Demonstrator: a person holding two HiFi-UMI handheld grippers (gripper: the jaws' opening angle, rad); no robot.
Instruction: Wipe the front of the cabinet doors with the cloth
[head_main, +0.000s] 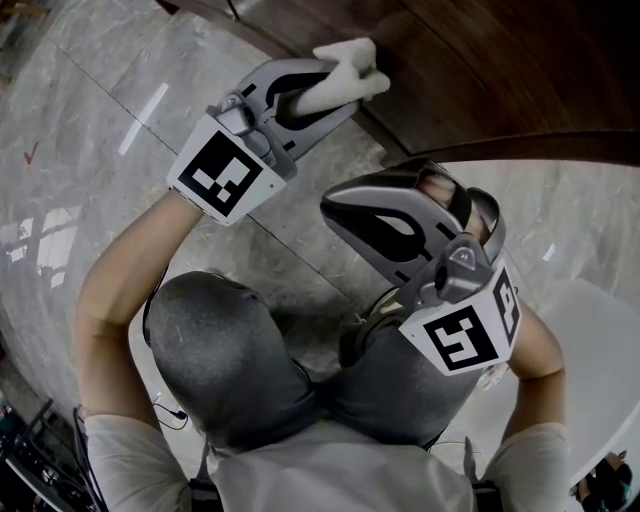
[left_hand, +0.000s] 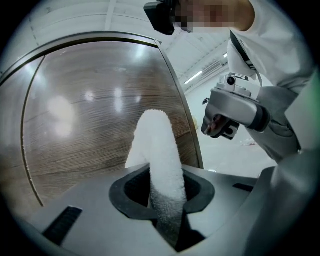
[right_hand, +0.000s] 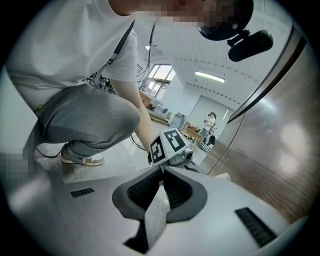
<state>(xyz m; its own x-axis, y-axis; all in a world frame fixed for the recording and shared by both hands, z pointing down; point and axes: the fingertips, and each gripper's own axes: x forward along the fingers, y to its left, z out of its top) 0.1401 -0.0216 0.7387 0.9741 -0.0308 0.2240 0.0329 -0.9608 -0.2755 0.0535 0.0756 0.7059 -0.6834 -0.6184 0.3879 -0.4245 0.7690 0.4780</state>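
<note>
Left gripper view is showing my left gripper (left_hand: 167, 187) clamping a white terry cloth (left_hand: 161, 150), which is rising from between the jaws and folding over at the top. The cloth's free end is pressing against the brown wood-grain cabinet door (left_hand: 90, 125), close to the door's right edge. I am seeing the same from the head view, with the cloth bunching just past the gripper's tips. My right gripper (right_hand: 161, 170) is hanging apart from the door, its jaws meeting at the tips. A pale sliver (right_hand: 156, 212) is sitting in the gap behind them; I cannot tell what it is.
</note>
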